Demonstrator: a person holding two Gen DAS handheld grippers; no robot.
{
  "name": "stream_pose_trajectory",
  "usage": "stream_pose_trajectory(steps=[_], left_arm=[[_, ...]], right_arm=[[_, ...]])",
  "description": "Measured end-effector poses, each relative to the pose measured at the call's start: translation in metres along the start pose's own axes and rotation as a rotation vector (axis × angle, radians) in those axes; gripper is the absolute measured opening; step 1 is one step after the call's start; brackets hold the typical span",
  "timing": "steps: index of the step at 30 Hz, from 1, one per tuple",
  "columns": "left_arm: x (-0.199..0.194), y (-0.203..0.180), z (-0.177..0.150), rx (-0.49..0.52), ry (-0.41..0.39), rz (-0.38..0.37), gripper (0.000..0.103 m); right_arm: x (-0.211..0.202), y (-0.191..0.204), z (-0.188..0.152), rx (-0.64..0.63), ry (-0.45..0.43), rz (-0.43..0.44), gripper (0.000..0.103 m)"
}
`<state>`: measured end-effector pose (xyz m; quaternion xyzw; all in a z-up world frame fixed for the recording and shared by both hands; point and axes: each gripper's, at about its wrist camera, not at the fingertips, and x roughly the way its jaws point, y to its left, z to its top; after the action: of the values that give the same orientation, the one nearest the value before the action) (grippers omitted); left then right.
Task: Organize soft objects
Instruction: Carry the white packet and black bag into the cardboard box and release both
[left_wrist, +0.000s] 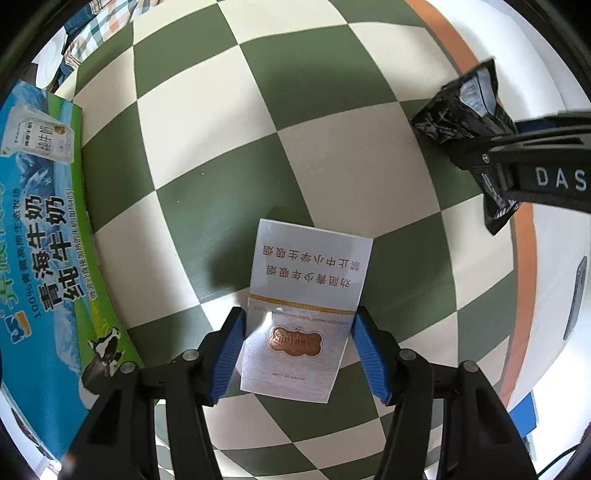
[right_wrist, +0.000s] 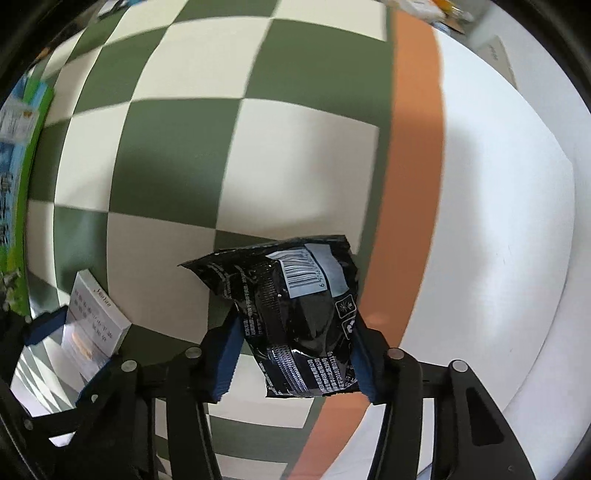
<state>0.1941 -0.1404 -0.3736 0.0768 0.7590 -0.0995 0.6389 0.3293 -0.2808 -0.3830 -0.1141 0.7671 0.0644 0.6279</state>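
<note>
My left gripper (left_wrist: 297, 350) is shut on a white cigarette pack (left_wrist: 303, 310) with red Chinese print and a copper emblem, held above the green-and-cream checkered cloth (left_wrist: 221, 155). My right gripper (right_wrist: 293, 354) is shut on a black crinkly snack packet (right_wrist: 295, 314) with a white barcode label. The packet and the right gripper's black arm also show in the left wrist view (left_wrist: 465, 110) at the upper right. The white pack and left gripper show in the right wrist view (right_wrist: 92, 325) at the lower left.
A blue-and-green milk carton box (left_wrist: 40, 229) stands along the left edge of the cloth. An orange border strip (right_wrist: 413, 166) and a white table surface (right_wrist: 509, 221) lie to the right. A dark phone-like object (left_wrist: 576, 295) lies at the far right.
</note>
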Motion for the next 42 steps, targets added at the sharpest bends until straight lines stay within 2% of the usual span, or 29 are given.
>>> stream_pose_trajectory(steps=[7, 13, 16, 22, 25, 26, 29, 33, 36, 42], left_arm=[[-0.030, 0.010, -0.017, -0.018, -0.077, -0.050, 0.056], [-0.093, 0.025, -0.042, -0.036, -0.205, -0.123, 0.056], [-0.128, 0.045, -0.060, -0.050, -0.278, -0.138, 0.056], [-0.184, 0.105, -0.095, -0.130, -0.376, -0.171, 0.056], [-0.194, 0.148, -0.100, -0.195, -0.382, -0.183, 0.056], [-0.193, 0.163, -0.104, -0.219, -0.374, -0.195, 0.056], [-0.180, 0.208, -0.109, -0.299, -0.330, -0.270, 0.056], [-0.159, 0.254, -0.109, -0.375, -0.274, -0.346, 0.056], [-0.142, 0.276, -0.102, -0.419, -0.235, -0.410, 0.056], [-0.120, 0.291, -0.088, -0.441, -0.173, -0.489, 0.056]], right_arm=[[-0.023, -0.034, -0.016, 0.142, -0.022, 0.122, 0.054], [-0.071, -0.044, -0.038, 0.209, -0.091, 0.219, 0.053], [-0.103, -0.031, -0.057, 0.225, -0.145, 0.268, 0.053], [-0.158, 0.046, -0.114, 0.204, -0.246, 0.368, 0.053], [-0.177, 0.095, -0.128, 0.199, -0.271, 0.449, 0.053], [-0.170, 0.124, -0.127, 0.197, -0.274, 0.463, 0.053], [-0.171, 0.184, -0.127, 0.204, -0.278, 0.516, 0.053], [-0.163, 0.237, -0.118, 0.230, -0.251, 0.558, 0.053], [-0.158, 0.257, -0.107, 0.254, -0.249, 0.538, 0.053], [-0.142, 0.278, -0.082, 0.300, -0.240, 0.495, 0.054]])
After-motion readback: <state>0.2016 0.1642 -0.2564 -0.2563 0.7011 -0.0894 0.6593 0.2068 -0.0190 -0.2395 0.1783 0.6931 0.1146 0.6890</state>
